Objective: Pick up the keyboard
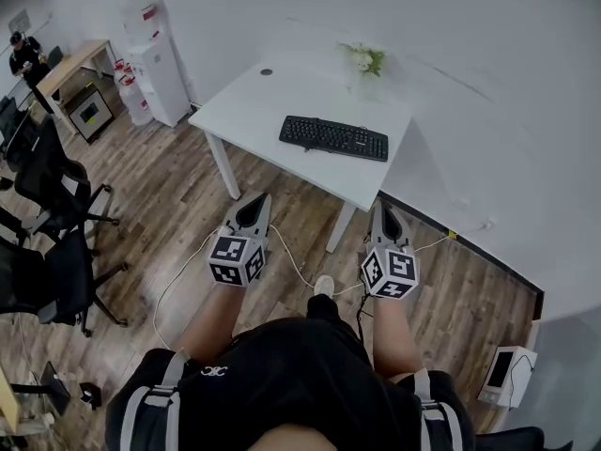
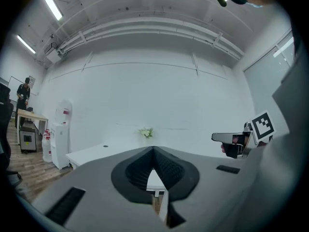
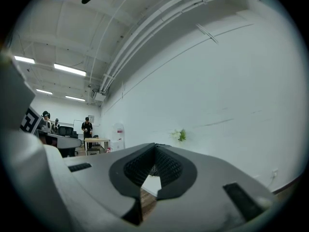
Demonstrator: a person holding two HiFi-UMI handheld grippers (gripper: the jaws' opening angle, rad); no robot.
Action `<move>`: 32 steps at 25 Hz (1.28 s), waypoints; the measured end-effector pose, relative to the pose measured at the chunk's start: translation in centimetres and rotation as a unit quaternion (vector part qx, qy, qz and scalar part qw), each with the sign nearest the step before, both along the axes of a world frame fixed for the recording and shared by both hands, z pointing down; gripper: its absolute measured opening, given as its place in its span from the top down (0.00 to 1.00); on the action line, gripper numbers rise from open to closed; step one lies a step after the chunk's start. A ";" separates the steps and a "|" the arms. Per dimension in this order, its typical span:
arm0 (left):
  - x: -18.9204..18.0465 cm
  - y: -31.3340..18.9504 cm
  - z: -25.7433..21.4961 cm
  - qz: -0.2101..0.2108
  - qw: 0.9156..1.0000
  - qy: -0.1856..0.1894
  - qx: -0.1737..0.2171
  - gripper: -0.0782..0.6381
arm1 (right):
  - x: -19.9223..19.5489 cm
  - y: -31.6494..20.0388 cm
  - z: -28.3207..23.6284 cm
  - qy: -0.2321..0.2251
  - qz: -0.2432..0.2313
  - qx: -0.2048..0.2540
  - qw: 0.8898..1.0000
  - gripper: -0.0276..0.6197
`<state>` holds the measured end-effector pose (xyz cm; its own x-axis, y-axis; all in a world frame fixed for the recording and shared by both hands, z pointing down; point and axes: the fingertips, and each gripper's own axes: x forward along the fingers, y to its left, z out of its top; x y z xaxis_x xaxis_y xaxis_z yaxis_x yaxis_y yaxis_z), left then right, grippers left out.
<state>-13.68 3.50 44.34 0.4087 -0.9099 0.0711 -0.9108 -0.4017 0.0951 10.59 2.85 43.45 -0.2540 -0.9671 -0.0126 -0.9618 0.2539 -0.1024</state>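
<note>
A black keyboard [image 1: 333,138] lies on the white table [image 1: 254,97], near its right front edge. My left gripper [image 1: 258,202] hovers over the wood floor short of the table's front, shut and empty. My right gripper [image 1: 388,213] is level with it, off the table's right front corner, also shut with nothing held. In the left gripper view the closed jaws [image 2: 153,151] point at the table edge [image 2: 91,153], and the right gripper [image 2: 236,141] shows at the side. The right gripper view looks along its closed jaws [image 3: 154,149]; the keyboard is hidden behind them.
A small vase of flowers [image 1: 368,61] stands at the table's far edge. A water dispenser [image 1: 155,59] is left of the table. Black office chairs [image 1: 52,195] line the left side. White cables [image 1: 291,261] trail on the floor. A person [image 1: 23,54] sits at a far desk.
</note>
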 end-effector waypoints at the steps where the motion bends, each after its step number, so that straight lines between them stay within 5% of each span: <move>1: 0.3 -1.0 0.2 0.000 1.000 0.000 -0.003 0.89 | 0.2 -1.1 0.0 0.000 -0.001 -0.001 1.000 0.95; 32: 7.4 -27.1 2.9 -0.031 0.996 -0.038 -0.070 0.89 | 8.5 -29.0 4.9 -0.009 -0.038 -0.081 0.996 0.95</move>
<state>-6.30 -23.59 47.28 0.3407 -0.9122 0.2275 -0.9401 -0.3322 0.0759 19.10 -26.16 48.32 -0.3275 -0.9350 0.1362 -0.9382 0.3046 -0.1645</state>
